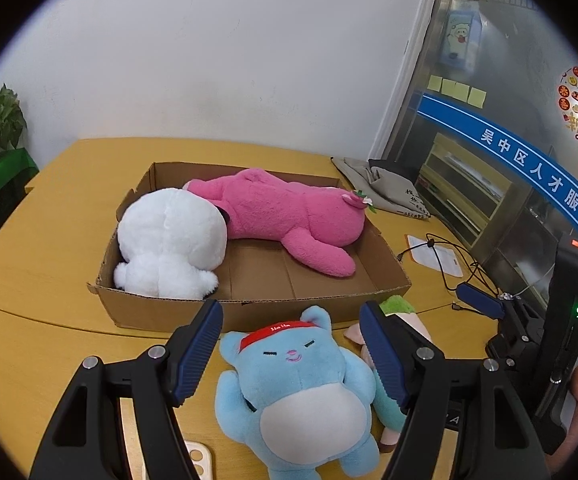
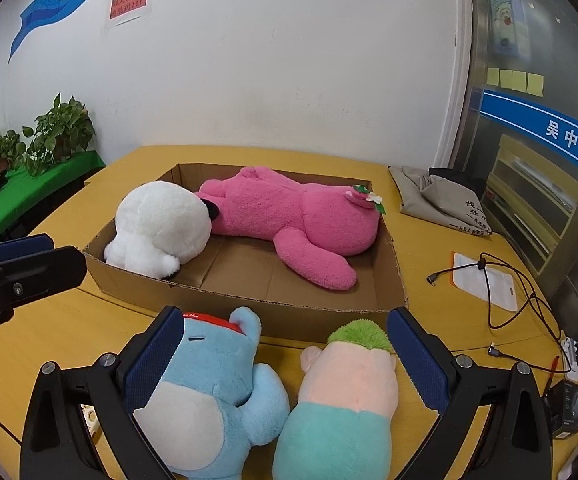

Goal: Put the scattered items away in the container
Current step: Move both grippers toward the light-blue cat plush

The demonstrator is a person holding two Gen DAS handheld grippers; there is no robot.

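Observation:
A shallow cardboard box (image 1: 329, 292) (image 2: 389, 280) on the yellow table holds a white plush (image 1: 171, 240) (image 2: 161, 228) at its left and a pink plush bear (image 1: 289, 216) (image 2: 289, 216) along its back. In front of the box lie a blue cat plush with a red headband (image 1: 301, 384) (image 2: 213, 384) and a green-haired peach doll (image 2: 349, 380) (image 1: 399, 308). My left gripper (image 1: 291, 352) is open, its fingers on either side of the blue cat's head. My right gripper (image 2: 285, 360) is open, above both toys.
A grey cloth bag (image 2: 441, 196) lies at the back right. A black cable (image 2: 505, 292) and a white packet (image 2: 481, 276) lie right of the box. A phone (image 1: 197, 460) lies at the near edge. Potted plants (image 2: 61, 132) stand at the left.

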